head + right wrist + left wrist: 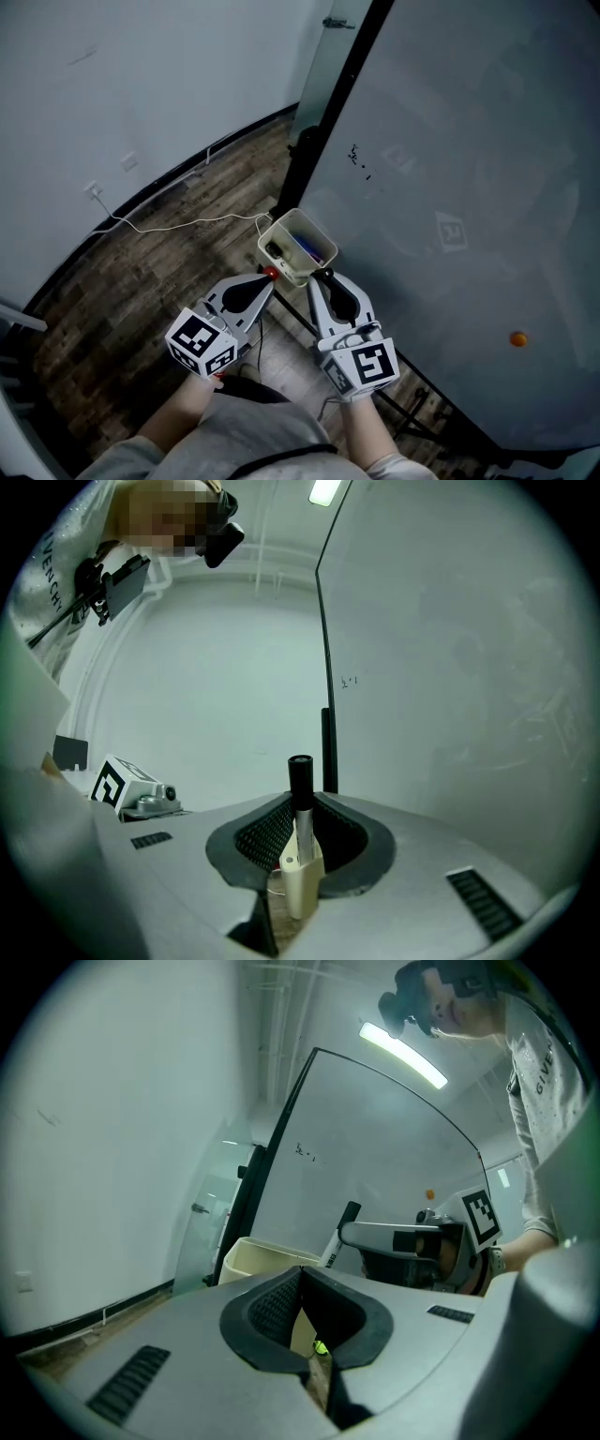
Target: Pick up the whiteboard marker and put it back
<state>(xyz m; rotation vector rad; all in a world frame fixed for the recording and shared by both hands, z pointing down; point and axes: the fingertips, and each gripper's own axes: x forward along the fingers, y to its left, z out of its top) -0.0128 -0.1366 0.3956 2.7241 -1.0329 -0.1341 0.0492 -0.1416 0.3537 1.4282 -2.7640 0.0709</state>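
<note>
A whiteboard marker (300, 794) with a black cap and a white barrel stands upright between the jaws of my right gripper (298, 806), which is shut on it. In the head view the right gripper (322, 277) sits just below the cream marker box (281, 227) fixed beside the whiteboard (450, 187). My left gripper (269, 279) is beside it at the box's lower left corner, jaws shut with nothing seen between them. A small red thing (270, 273) shows at its tip. In the left gripper view the marker (339, 1232) rises from the right gripper behind the box (253, 1252).
Several pens lie inside the box. A black post (328, 112) edges the whiteboard, and an orange magnet (517, 338) sticks to it at lower right. A white cable (178, 223) runs across the wooden floor to a wall socket. The stand's black legs lie below my hands.
</note>
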